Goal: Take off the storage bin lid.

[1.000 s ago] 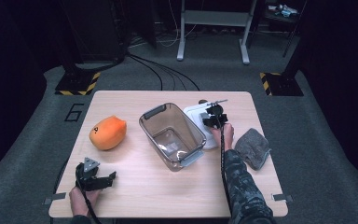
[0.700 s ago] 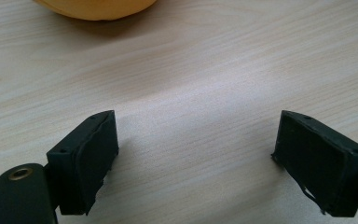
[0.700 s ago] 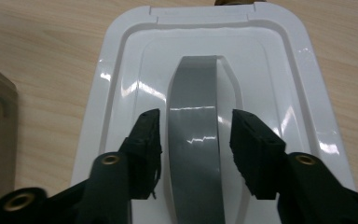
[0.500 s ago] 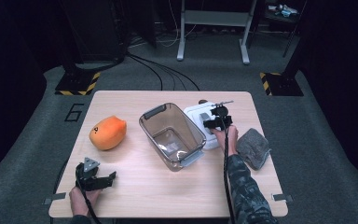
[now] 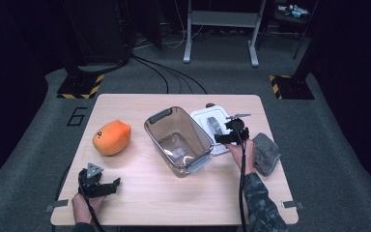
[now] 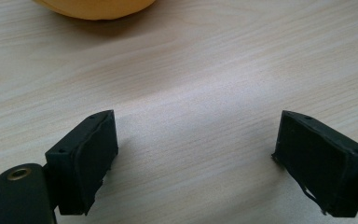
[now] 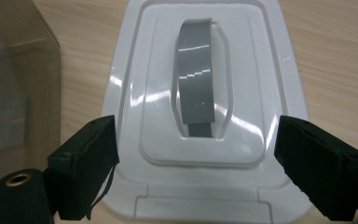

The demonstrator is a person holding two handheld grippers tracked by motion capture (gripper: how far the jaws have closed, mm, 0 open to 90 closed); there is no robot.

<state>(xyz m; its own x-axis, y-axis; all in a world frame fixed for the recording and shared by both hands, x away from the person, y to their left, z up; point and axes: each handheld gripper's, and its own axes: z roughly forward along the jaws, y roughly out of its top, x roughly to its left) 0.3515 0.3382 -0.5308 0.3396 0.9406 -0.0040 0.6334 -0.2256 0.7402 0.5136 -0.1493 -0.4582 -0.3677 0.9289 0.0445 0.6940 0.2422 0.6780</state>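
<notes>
White plastic lid (image 7: 200, 121) with grey handle strip (image 7: 196, 84). Smoky clear plastic bin (image 5: 178, 140), grey end grips. Orange plush fruit (image 5: 111, 137); grey folded cloth (image 5: 265, 153); pale woodgrain table (image 5: 140, 193).

Both tools are matte black: the left gripper (image 5: 107, 186) wears a grey three-cornered plate on top, the right gripper (image 5: 224, 138) trails a black cable along a camouflage-patterned sleeve (image 5: 261, 205). Square black pads (image 6: 91, 156), and a brass-ringed screw hole (image 6: 18, 174) beside one.

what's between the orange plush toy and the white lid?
The clear plastic container, empty and open-topped, stands between the orange plush toy and the white lid, touching the lid's edge. The high view shows it.
</notes>
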